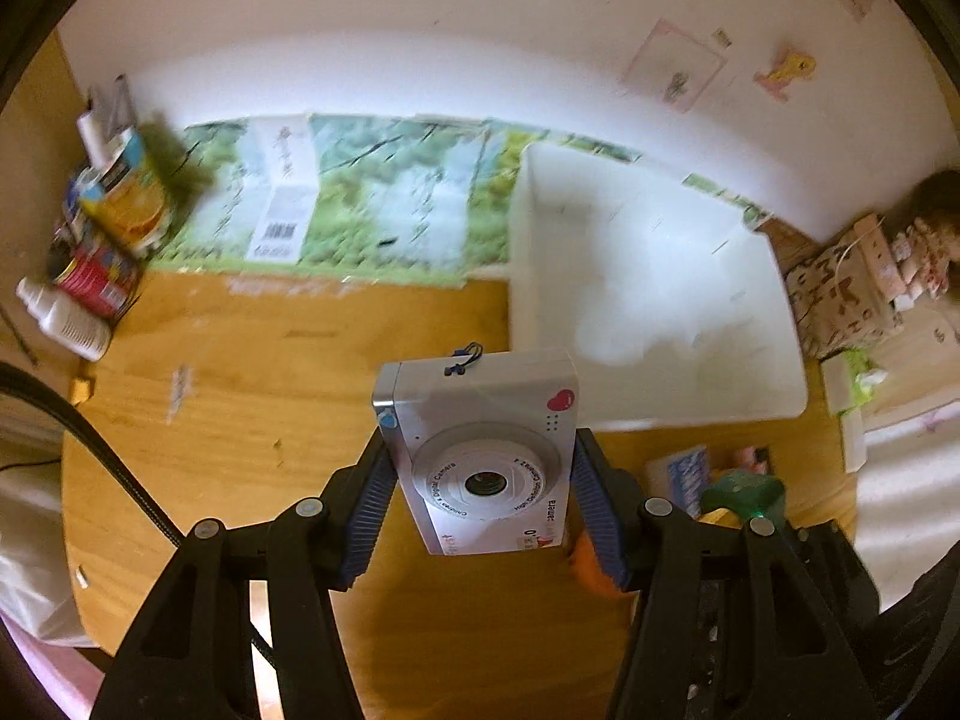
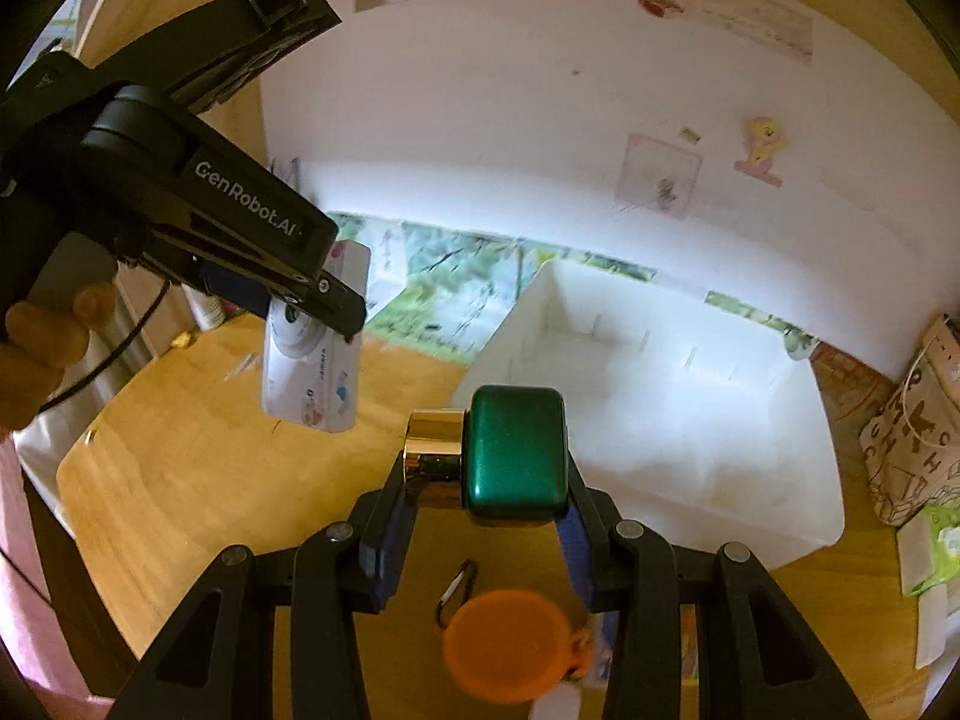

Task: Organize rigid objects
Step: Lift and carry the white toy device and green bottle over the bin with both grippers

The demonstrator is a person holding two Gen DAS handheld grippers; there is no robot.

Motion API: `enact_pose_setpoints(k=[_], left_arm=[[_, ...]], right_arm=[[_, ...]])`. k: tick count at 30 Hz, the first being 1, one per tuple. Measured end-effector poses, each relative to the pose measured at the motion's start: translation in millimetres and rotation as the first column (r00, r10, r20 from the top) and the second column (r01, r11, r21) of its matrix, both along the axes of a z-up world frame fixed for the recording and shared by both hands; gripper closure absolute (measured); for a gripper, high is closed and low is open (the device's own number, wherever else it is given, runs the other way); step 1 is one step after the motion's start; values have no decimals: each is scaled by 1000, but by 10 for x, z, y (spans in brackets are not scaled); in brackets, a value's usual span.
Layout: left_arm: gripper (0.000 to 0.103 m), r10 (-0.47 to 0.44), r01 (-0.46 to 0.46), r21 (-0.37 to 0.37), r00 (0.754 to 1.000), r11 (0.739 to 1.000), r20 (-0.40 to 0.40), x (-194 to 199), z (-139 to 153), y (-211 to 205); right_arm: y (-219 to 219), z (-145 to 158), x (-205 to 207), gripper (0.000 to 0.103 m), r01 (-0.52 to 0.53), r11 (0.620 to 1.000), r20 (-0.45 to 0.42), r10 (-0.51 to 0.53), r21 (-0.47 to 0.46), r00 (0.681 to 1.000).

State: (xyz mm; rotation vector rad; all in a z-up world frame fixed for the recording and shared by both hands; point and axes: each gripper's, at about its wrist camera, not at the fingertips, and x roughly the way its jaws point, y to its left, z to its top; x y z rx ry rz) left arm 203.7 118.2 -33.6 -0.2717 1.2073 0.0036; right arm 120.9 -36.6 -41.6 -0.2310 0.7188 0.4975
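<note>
Holding a silver toy camera (image 1: 480,456) left and a green gold-capped bottle (image 2: 516,456) right, I see the white plastic bin (image 1: 780,396) beyond them empty; an orange round tag (image 2: 510,648) waits.

A green landscape poster (image 1: 372,198) is laid along the wall, and a patterned bag (image 2: 912,444) is seen at the right.
</note>
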Motion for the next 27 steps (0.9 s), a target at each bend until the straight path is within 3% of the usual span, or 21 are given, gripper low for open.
enact_pose_setpoints(k=[7,14,27], left_arm=[[42,-29,31,-24,996,999,89,320,141,-221],[42,-54,64,-43,976,997,211,556,153,-422],[42,-62,117,-102,902,988,427,618,-25,-665]], right_arm=[[-139,-37,280,60,28,998,17,-29,51,999],[-254,-147,427,60,54,997,62,-58,62,996],[-453,-379,680,60,112,986,52,-119,127,992]])
